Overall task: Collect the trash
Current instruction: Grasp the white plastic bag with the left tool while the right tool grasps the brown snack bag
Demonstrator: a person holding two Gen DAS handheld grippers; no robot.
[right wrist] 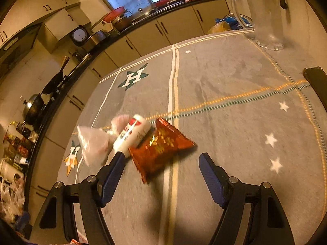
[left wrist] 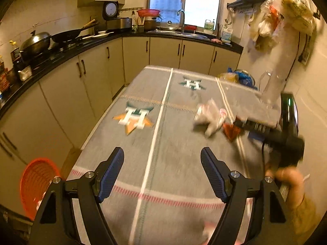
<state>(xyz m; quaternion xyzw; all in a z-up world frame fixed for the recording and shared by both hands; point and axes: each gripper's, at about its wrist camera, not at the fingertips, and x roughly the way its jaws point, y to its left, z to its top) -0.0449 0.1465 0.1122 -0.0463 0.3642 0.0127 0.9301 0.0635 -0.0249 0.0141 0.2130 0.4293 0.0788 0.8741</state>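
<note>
A small heap of trash lies on the grey cloth-covered table (right wrist: 224,102): a red snack packet (right wrist: 161,145), a white bottle with a red label (right wrist: 132,134) and a crumpled white plastic bag (right wrist: 94,143). My right gripper (right wrist: 162,157) hangs open just above the packet; the packet's near end lies between the fingers, untouched. In the left wrist view the same heap (left wrist: 212,118) is blurred, to the right and further along the table. My left gripper (left wrist: 162,155) is open and empty over bare cloth. A hand (left wrist: 290,181) holds the right tool at that view's right edge.
An orange mesh basket (left wrist: 36,183) stands on the floor off the table's near left corner. A clear glass pitcher (right wrist: 263,14) stands at the table's far right. Blue and yellow bags (left wrist: 237,77) lie beyond the far edge. Kitchen counters and cabinets (left wrist: 81,71) run along the left and back.
</note>
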